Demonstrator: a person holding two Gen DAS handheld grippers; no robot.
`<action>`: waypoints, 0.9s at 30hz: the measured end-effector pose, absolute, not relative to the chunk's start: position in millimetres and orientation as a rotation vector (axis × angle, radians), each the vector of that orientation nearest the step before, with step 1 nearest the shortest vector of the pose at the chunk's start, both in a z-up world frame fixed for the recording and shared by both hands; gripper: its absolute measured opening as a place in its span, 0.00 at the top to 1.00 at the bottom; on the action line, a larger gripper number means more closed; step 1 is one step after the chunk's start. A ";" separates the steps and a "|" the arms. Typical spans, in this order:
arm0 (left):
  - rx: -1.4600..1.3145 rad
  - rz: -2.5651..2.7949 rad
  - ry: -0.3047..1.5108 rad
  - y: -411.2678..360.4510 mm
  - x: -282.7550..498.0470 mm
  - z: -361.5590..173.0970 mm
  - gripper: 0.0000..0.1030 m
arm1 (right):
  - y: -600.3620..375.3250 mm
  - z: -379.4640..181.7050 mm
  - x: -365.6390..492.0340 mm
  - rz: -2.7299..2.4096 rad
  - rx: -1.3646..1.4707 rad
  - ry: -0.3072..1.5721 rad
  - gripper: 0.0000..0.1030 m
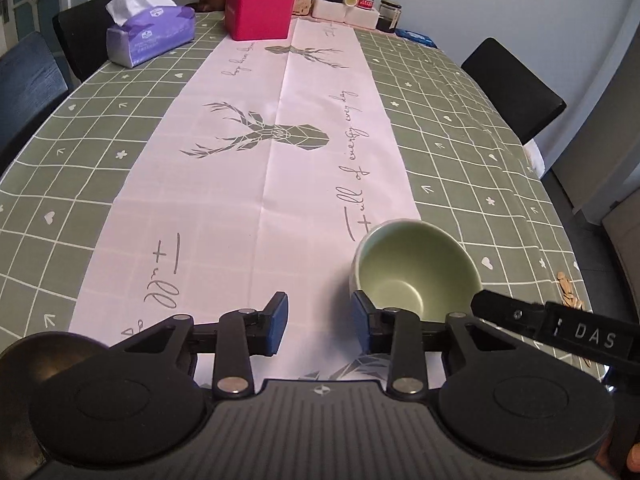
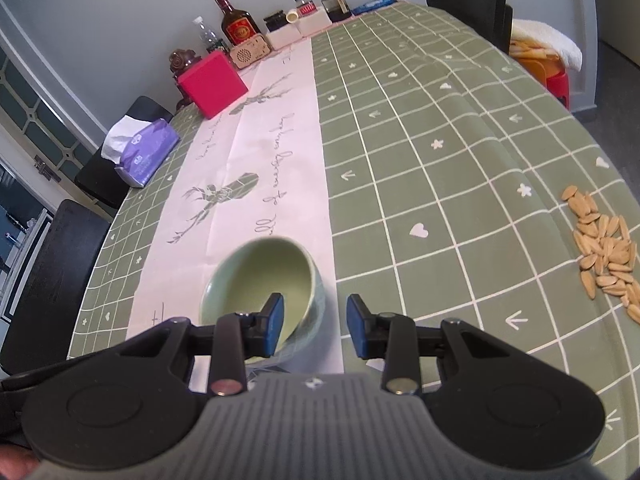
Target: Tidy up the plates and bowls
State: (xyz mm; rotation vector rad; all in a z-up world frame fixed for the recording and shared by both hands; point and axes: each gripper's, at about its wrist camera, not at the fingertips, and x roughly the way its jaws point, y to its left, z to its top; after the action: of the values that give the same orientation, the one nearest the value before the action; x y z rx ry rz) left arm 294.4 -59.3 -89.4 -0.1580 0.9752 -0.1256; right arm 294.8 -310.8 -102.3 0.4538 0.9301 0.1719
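Observation:
A pale green bowl (image 1: 416,268) (image 2: 260,276) rests on the pink runner (image 1: 256,184) near the table's front edge. My right gripper (image 2: 314,322) is open and straddles the bowl's right wall, its left finger inside the bowl and its right finger outside, with a gap showing at the pads. My left gripper (image 1: 320,320) is open over bare runner, with nothing between its jaws. Its right finger (image 1: 362,320) stands against the bowl's near left side. In the left wrist view one black finger (image 1: 496,306) of the right gripper reaches over the bowl's right rim.
A red box (image 1: 260,10), a purple tissue pack (image 1: 150,34), and bottles and jars (image 1: 360,0) stand at the far end. Seeds (image 2: 604,256) lie by the right edge. Black chairs (image 1: 516,84) flank the table. A dark round dish (image 1: 44,356) lies at the lower left.

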 end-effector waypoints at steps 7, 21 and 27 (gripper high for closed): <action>-0.198 -0.130 1.031 -55.2 311.3 -100.6 0.62 | -306.9 -114.1 301.3 0.181 0.479 0.967 0.66; -0.313 -0.129 1.043 -45.6 326.7 -97.6 0.75 | -307.7 -119.5 308.8 0.192 0.515 0.993 0.74; -0.425 -0.178 1.012 -35.3 326.0 -86.1 0.51 | -309.9 -118.7 308.4 0.188 0.525 0.991 0.74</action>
State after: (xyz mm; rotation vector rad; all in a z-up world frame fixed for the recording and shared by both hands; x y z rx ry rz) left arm 326.0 -35.3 -86.1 -0.4245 1.0122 -0.1777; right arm 308.4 -309.9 -118.7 0.5254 0.9914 0.1875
